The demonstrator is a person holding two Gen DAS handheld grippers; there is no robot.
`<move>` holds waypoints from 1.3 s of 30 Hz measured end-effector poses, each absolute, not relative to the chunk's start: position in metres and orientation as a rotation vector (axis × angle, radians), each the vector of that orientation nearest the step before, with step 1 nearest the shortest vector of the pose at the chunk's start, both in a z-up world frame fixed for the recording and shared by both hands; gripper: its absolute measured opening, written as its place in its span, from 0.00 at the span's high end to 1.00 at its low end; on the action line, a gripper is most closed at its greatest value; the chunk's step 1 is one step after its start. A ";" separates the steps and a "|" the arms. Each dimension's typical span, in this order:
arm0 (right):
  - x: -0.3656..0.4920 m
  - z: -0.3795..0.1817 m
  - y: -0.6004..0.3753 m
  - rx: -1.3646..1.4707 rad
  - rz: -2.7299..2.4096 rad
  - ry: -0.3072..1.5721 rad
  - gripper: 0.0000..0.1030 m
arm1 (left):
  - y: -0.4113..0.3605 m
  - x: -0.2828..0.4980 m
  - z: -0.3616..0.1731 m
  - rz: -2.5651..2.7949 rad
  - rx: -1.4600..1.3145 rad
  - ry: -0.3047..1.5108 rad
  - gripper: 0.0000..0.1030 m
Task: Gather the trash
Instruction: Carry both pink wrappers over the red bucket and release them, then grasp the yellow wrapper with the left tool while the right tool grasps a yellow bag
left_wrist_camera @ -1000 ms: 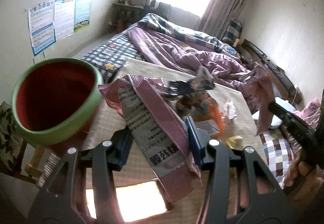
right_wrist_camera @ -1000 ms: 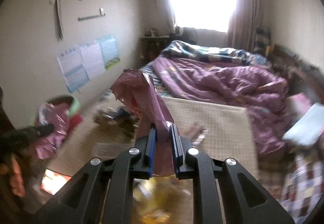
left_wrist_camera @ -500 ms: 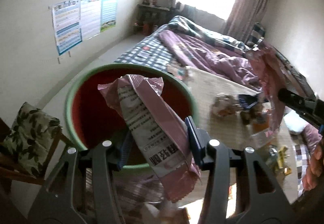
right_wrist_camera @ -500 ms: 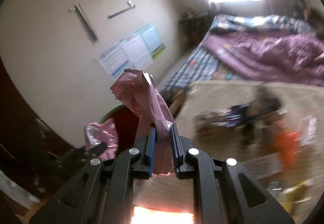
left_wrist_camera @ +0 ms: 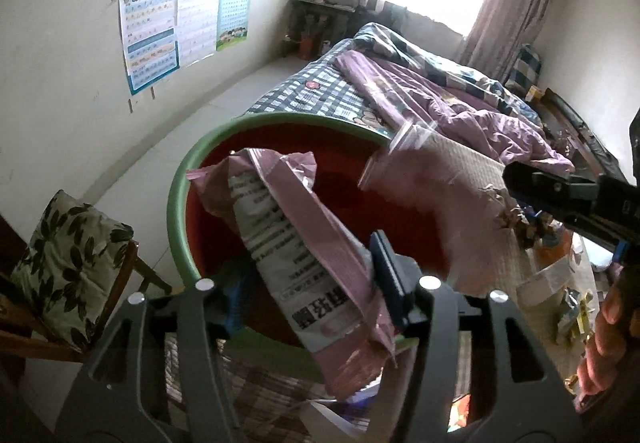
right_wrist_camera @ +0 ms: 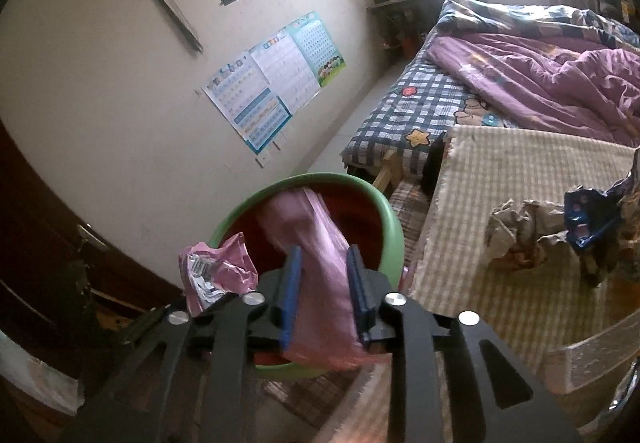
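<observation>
A bin with a green rim [left_wrist_camera: 188, 163] and red inside stands on the floor, also in the right wrist view [right_wrist_camera: 394, 227]. My left gripper [left_wrist_camera: 312, 283] has its jaws wide apart around a pink printed snack bag [left_wrist_camera: 288, 235] that hangs over the bin. My right gripper [right_wrist_camera: 324, 291] has opened; its pink bag [right_wrist_camera: 320, 243], blurred, slides between the fingers above the bin, and shows in the left wrist view [left_wrist_camera: 440, 195]. The left gripper's bag shows at the bin's left edge [right_wrist_camera: 216, 271].
A woven mat [right_wrist_camera: 520, 171] on the bed holds more trash: crumpled paper [right_wrist_camera: 516, 231] and a blue wrapper [right_wrist_camera: 592, 219]. A purple quilt [right_wrist_camera: 560, 83] lies beyond. A cushioned chair [left_wrist_camera: 68, 259] stands left of the bin. Posters [left_wrist_camera: 176, 27] hang on the wall.
Both grippers swung from the mat to above the bin. The right gripper's jaws opened and its pink bag is slipping down. The left gripper's jaws spread wider.
</observation>
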State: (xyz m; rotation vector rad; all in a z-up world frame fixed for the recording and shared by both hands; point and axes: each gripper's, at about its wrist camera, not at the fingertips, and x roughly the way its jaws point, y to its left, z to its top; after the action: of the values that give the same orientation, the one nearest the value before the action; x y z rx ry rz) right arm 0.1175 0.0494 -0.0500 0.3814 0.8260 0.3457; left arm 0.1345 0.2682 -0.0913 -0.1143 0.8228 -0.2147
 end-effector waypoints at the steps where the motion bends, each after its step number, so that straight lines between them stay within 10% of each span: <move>1: 0.117 -0.051 0.051 0.387 0.344 0.825 0.66 | 0.269 0.135 -0.092 -0.215 -0.117 0.825 0.45; 23: 0.026 0.010 -0.056 0.260 0.131 0.628 0.54 | 0.187 0.096 -0.071 -0.351 -0.048 0.769 0.36; 39: -0.055 -0.078 -0.215 0.236 -0.089 0.846 0.50 | 0.031 -0.008 -0.099 -0.764 0.049 0.879 0.25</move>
State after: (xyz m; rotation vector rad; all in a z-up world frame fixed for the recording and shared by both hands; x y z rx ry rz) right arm -0.0554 -0.2153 -0.0776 0.2361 0.8455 -0.0887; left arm -0.0085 0.0313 -0.0988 0.0488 0.8790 -0.7643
